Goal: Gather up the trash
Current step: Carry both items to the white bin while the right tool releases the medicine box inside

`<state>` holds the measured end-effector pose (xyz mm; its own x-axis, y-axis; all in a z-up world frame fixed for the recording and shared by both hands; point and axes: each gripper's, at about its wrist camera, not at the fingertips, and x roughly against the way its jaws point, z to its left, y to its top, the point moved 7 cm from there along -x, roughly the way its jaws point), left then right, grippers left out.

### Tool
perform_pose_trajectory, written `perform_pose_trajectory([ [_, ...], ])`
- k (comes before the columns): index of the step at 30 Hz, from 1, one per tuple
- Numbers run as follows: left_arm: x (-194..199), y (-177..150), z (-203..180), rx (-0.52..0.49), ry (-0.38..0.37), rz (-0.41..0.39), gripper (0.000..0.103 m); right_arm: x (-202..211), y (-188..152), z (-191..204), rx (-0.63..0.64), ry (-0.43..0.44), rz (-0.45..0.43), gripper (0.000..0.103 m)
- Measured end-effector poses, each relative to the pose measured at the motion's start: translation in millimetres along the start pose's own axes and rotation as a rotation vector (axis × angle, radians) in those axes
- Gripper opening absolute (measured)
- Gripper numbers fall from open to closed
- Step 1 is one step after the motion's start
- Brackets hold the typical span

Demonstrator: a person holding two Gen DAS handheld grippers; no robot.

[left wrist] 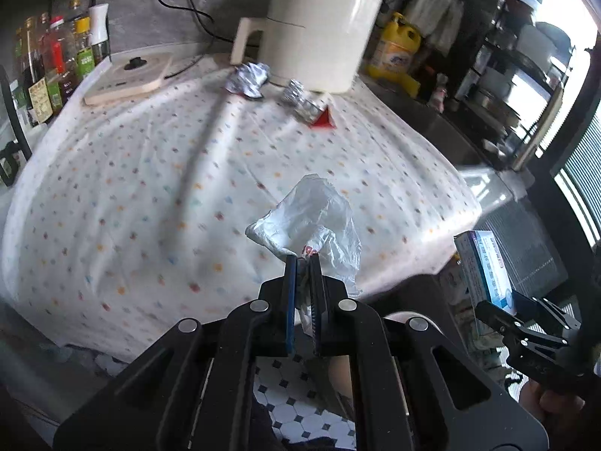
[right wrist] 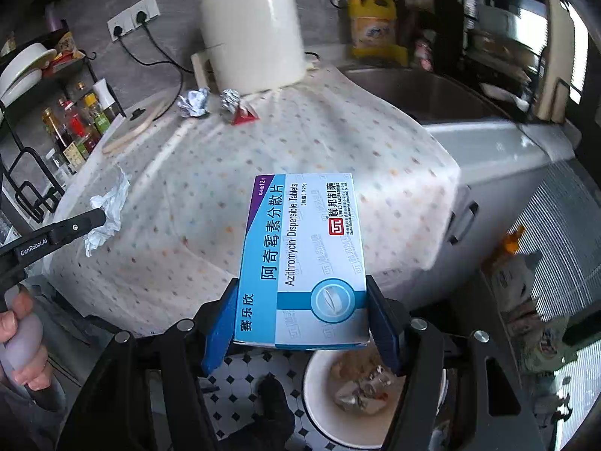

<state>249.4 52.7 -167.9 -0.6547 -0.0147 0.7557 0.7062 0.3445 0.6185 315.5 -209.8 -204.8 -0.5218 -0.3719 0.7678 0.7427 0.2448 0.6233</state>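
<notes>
The left gripper (left wrist: 302, 263) is seen pinched almost fully together on a crumpled white plastic bag (left wrist: 311, 218), which is held above the near edge of the dotted tablecloth (left wrist: 150, 188); its blue pads (left wrist: 289, 300) are pressed on the bag's gathered end. The right gripper (right wrist: 302, 312) is set at a middling width, and a blue-and-white medicine box (right wrist: 308, 255) is clamped between its blue pads (right wrist: 218, 334) by the long sides, also at the near edge of the tablecloth and partly out past it. Below the box, on the tiled floor in front of the tablecloth, a white bin (right wrist: 315, 406) is seen with crumpled foil and paper scraps inside. At the far side of the tablecloth two crumpled foil balls (left wrist: 249, 80) and a small red wrapper (left wrist: 325, 118) are left lying beside a cream air fryer (left wrist: 319, 34). Only in the right wrist view are the bin and its contents clearly shown, along with the sink (right wrist: 413, 90) to the right of the tablecloth and a hand (right wrist: 22, 342) around the left gripper's handle; in the left wrist view the box is caught only at the right margin, where the bin is mostly hidden behind the gripper body
</notes>
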Motion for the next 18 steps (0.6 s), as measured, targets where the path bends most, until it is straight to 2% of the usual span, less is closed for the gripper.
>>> perform_pose_trajectory([
  [10,-13.1,-38.2,-54.2,-0.059,-0.068,0.06,0.007,20.6,-39.7,-52.0,-0.067,-0.068,0.0,0.063],
  [13,-22.5,-51.5,-69.0,-0.084,-0.084,0.092,0.007,20.2,-49.7,-61.5,-0.087,-0.06,0.01,0.063],
  [14,-25.4,-55.5,-74.0,-0.093,-0.089,0.102,0.007,18.2,-54.1,-63.7,-0.097,-0.036,0.019,0.066],
  [15,-28.1,-58.7,-78.0,-0.1,-0.095,0.111,0.007,16.9,-57.7,-64.6,-0.104,-0.007,0.023,0.08],
  [16,-30.5,-61.4,-81.9,-0.105,-0.101,0.119,0.007,17.4,-60.0,-67.1,-0.107,-0.01,0.02,0.086],
  [18,-34.6,-66.6,-90.0,-0.121,-0.111,0.134,0.007,20.7,-65.1,-77.2,-0.113,-0.061,0.011,0.088],
])
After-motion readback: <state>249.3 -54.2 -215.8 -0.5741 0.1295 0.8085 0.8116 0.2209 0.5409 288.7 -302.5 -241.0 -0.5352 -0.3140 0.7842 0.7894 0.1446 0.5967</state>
